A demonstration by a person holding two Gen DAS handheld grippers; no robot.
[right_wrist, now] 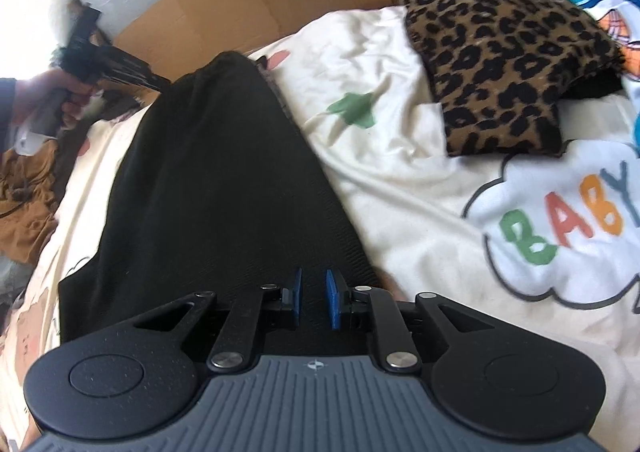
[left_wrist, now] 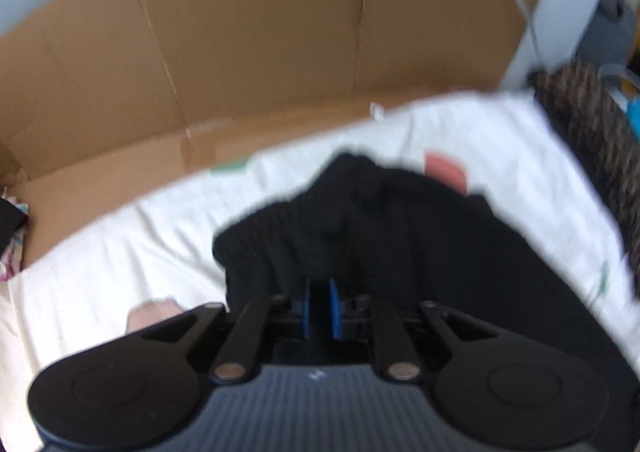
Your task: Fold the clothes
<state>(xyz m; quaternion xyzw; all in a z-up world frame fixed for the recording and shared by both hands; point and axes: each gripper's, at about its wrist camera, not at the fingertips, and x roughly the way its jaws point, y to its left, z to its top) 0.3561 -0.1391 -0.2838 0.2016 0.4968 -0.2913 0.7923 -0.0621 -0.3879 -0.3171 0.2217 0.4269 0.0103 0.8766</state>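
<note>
1. Nearest the right wrist camera, the right gripper (right_wrist: 313, 298) has its blue pads (right_wrist: 331, 298) a narrow gap apart over the near end of the black garment (right_wrist: 208, 180); whether cloth is pinched between them cannot be told.
2. Running away from that gripper, the black garment stretches in a long band across the bed (right_wrist: 400, 188), its right edge straight and its far end lifted toward the left gripper (right_wrist: 86, 52).
3. Seen from its own camera, the left gripper (left_wrist: 320, 306) has its pads close together with black cloth bunched around and between them; the view is blurred, yet it appears to be gripping the garment.
4. Bare printed sheet lies open to the right of the garment, up to a leopard-print cloth (right_wrist: 504, 52) near the bed's far right corner.
5. Flattened cardboard (left_wrist: 240, 52) stands along the bed's far edge.
6. Brown clothing (right_wrist: 28, 204) is heaped at the left edge.
</note>
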